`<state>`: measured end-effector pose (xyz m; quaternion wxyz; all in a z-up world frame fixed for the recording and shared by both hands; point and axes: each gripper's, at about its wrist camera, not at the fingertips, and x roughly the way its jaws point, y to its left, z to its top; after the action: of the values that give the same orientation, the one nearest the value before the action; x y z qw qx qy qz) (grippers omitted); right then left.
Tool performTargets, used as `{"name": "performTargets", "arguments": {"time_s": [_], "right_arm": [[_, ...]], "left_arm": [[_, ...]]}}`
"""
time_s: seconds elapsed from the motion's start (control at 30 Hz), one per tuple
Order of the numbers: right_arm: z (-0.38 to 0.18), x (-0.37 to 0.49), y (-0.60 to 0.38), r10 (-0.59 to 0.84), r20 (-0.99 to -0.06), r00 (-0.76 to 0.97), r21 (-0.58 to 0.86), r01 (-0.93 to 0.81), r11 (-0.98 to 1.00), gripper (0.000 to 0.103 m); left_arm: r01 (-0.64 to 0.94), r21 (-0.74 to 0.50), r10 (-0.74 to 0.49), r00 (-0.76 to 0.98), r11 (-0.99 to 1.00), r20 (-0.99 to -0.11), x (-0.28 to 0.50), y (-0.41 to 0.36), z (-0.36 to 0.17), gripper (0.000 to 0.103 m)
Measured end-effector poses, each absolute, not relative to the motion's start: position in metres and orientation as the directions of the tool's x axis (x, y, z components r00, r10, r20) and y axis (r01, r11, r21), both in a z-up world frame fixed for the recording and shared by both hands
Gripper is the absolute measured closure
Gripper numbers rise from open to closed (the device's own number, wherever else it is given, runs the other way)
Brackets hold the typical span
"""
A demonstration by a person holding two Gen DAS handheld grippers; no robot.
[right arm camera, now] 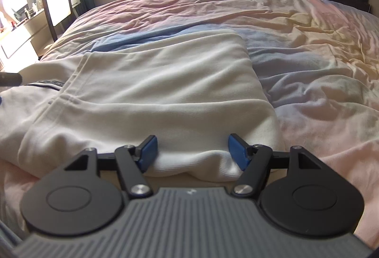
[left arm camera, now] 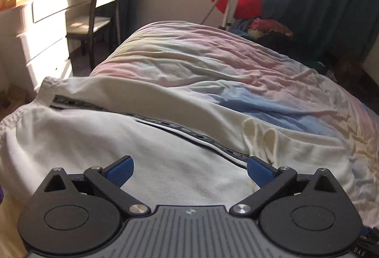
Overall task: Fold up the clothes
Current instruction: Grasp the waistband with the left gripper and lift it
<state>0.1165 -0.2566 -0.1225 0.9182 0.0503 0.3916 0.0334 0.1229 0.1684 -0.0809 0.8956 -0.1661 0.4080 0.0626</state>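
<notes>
Sunny bedroom, with a big bed [right arm camera: 308, 49] under soft pastel sheets. Closest, the right gripper [right arm camera: 192, 151] has its blue pads partly apart around a puffy edge of the white top [right arm camera: 154, 82], not squeezing it. The left gripper [left arm camera: 189, 171] is spread wide and empty over the top's dark zip [left arm camera: 180, 126] at 12 o'clock. A pinch could catch the sheet too, or only one layer, and the fold would come out crooked.

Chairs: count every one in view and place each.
1. The chair stands at the white dresser, left of the bed; the right wrist view shows the same one. Others may be hidden.
</notes>
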Motion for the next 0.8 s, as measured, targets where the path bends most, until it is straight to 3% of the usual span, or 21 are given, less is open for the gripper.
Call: {"name": "performTargets", "arguments": {"time_s": [0.13, 0.2, 0.27, 0.37, 0.5, 0.6, 0.8], "right_arm": [[-0.122, 0.117, -0.257, 0.1, -0.716, 0.69, 0.12, -0.019, 0.993, 0.034], [-0.121, 0.117, -0.256, 0.101, -0.718, 0.689, 0.123, -0.018, 0.992, 0.034], [-0.121, 0.117, -0.255, 0.106, -0.719, 0.687, 0.125, -0.023, 0.992, 0.034], [-0.122, 0.118, -0.253, 0.103, -0.72, 0.686, 0.118, -0.026, 0.993, 0.033], [-0.122, 0.119, -0.252, 0.097, -0.721, 0.686, 0.111, -0.024, 0.993, 0.033], [-0.123, 0.12, -0.251, 0.095, -0.72, 0.687, 0.107, -0.025, 0.994, 0.033], [-0.123, 0.121, -0.249, 0.087, -0.719, 0.689, 0.096, -0.025, 0.995, 0.033]], "left_arm": [[-0.51, -0.533, -0.111, 0.644, 0.676, -0.757, 0.106, 0.283, -0.094, 0.001], [-0.595, -0.618, -0.129, 0.659, 0.514, -0.741, 0.086, 0.334, -0.105, 0.004], [-0.648, -0.633, -0.129, 0.649, 0.424, -0.75, 0.068, 0.37, -0.113, 0.012], [-0.66, -0.65, -0.154, 0.648, 0.377, -0.746, 0.049, 0.398, -0.122, 0.013], [-0.636, -0.693, -0.188, 0.676, 0.339, -0.712, 0.032, 0.404, -0.132, 0.013], [-0.66, -0.673, -0.199, 0.649, 0.333, -0.735, 0.026, 0.398, -0.137, 0.009], [-0.663, -0.683, -0.16, 0.671, 0.307, -0.724, 0.012, 0.398, -0.153, 0.008]]}}
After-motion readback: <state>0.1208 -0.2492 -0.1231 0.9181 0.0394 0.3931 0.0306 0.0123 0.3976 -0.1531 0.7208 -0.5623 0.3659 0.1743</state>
